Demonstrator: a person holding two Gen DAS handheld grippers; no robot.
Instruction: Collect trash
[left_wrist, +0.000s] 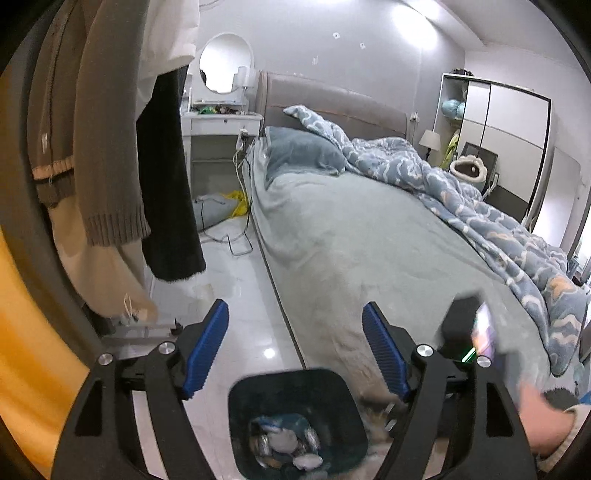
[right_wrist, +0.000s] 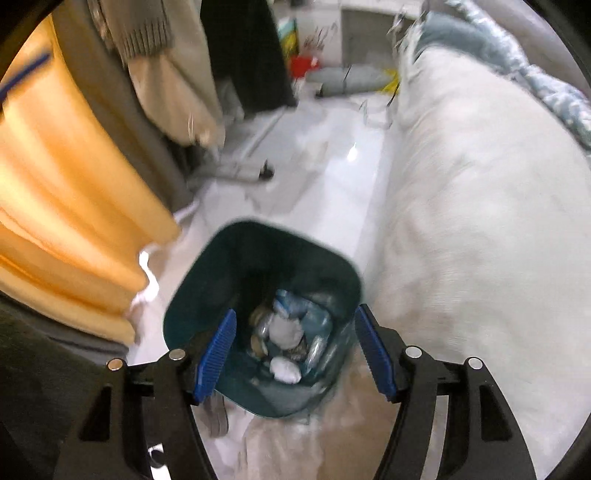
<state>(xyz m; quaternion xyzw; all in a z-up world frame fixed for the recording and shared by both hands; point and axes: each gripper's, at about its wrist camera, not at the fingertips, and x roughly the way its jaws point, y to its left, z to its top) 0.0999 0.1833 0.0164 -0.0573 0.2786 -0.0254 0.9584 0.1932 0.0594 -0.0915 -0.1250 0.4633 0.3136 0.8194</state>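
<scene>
Left wrist view, left to right: yellow curtain (left_wrist: 26, 332) at the edge, then hanging clothes, a brown knit sweater (left_wrist: 92, 129) and a black garment (left_wrist: 166, 184). White dressing surface (left_wrist: 221, 123) with an oval mirror (left_wrist: 226, 62) sits against the back wall. Cables and a yellow bag (left_wrist: 239, 205) lie on the glossy floor (left_wrist: 236, 295) beside the bed (left_wrist: 369, 240). Patterned blue duvet (left_wrist: 461, 192) is bunched on the far side of the bed, wardrobe (left_wrist: 506, 140) behind it. Left claw (left_wrist: 295, 347) is spread wide, nothing between the blue pads (left_wrist: 207, 350). Dark teal trash bin (left_wrist: 243, 398) stands on the floor directly below the claw, against the bed edge; crumpled trash (left_wrist: 284, 443) sits at its bottom. At far right the other gripper's body and the person's hand (left_wrist: 546, 421) show, blurred

Right wrist view, motion-blurred: yellow curtain (right_wrist: 74, 184) left, hanging clothes (right_wrist: 177, 74) upper left, floor (right_wrist: 314, 177) centre, bed (right_wrist: 480, 221) filling the right. Right claw (right_wrist: 295, 354) is also spread wide and carries nothing, hovering over the trash bin (right_wrist: 207, 295). The bin opening lies between and just beyond the fingertips (right_wrist: 218, 350). Inside: white crumpled wads (right_wrist: 284, 369), shiny wrappers (right_wrist: 314, 350), bluish packaging (right_wrist: 295, 306), all resting at the bottom. Pale plastic sheet (right_wrist: 295, 443) lies on the floor at the bin's near side
</scene>
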